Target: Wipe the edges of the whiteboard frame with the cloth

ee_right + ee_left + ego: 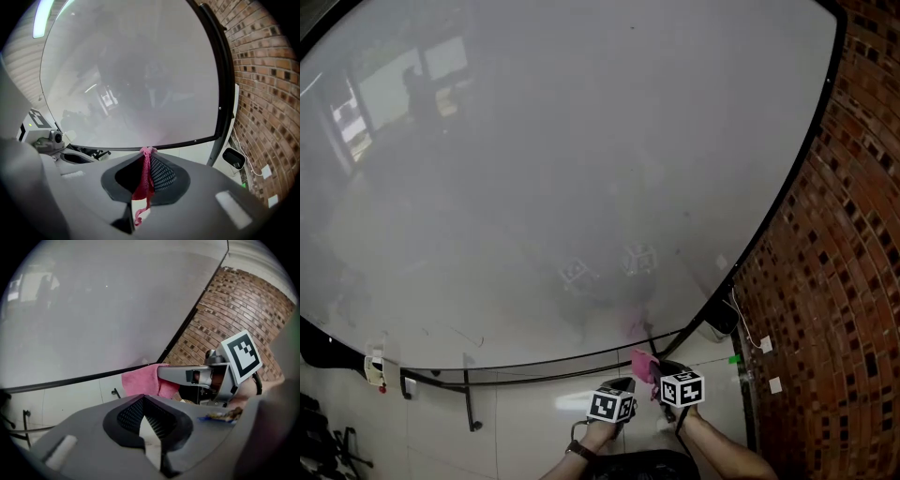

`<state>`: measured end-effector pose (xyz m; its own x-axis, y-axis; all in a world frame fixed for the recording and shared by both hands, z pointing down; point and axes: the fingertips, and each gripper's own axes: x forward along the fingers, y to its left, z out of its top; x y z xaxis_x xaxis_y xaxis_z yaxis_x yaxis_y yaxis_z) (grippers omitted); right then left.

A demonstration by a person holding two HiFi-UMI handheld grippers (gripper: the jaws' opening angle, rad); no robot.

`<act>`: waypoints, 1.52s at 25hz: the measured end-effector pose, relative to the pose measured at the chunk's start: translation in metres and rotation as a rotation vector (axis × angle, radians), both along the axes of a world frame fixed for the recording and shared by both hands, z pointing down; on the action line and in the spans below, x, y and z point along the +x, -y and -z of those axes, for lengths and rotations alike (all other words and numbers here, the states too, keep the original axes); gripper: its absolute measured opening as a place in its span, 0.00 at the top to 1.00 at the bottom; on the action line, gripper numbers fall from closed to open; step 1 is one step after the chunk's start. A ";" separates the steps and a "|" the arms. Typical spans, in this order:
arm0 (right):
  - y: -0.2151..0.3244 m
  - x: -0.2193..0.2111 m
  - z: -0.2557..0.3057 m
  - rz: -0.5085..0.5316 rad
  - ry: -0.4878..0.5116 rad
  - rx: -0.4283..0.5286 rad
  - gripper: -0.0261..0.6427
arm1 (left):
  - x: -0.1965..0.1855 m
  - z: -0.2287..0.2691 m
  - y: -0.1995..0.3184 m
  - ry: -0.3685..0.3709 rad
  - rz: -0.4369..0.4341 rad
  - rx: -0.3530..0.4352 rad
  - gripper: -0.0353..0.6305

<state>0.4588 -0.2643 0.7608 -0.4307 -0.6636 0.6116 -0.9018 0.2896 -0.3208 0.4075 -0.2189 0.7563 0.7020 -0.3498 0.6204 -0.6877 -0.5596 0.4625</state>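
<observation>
Grip: my right gripper (147, 152) has its jaws clamped on the pink cloth (146, 173). A fold stands upright between the pads and a tail hangs below, so I have a firm wad to drag.
Cloth position: it sits at the bottom frame rail (178, 142), near the lower right corner. I cannot tell whether it touches the rail or is just short of it.
Left gripper (143, 397): its jaws are together with nothing between them. I hold it just beside the right one, idle by my reading, out of the cloth's path.
Reason for the spot: I judge the corner a sensible place to run a pass along the rail.
Surroundings: the whiteboard (581, 169) fills most of the head view, and the brick wall (844, 281) stands close to the right frame edge (787, 197).
Obstacles: a dark box (233, 158) and a white cable (750, 333) crowd the corner, and a stand leg (469, 403) hangs below the rail farther left.
</observation>
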 end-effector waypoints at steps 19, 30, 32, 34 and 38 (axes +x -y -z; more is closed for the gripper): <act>0.025 0.166 0.010 0.086 0.115 0.058 0.93 | 0.164 -0.011 0.024 0.199 0.175 -0.010 0.95; 0.048 0.173 0.125 0.089 0.172 0.301 0.93 | 0.189 0.140 0.058 -0.046 0.139 0.203 0.95; 0.051 0.168 0.143 0.095 0.154 0.339 0.93 | 0.185 0.152 0.063 -0.032 0.147 0.224 0.95; 0.052 0.164 0.161 0.099 0.145 0.373 0.93 | 0.180 0.157 0.067 0.009 0.145 0.244 0.95; 0.061 0.160 0.198 0.105 0.122 0.434 0.93 | 0.171 0.180 0.081 0.079 0.147 0.319 0.95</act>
<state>0.6189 -0.3249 0.5628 -0.5607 -0.7962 0.2276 -0.8237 0.5082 -0.2514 0.5785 -0.3004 0.5767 0.5837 -0.6282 0.5144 -0.7983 -0.5597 0.2224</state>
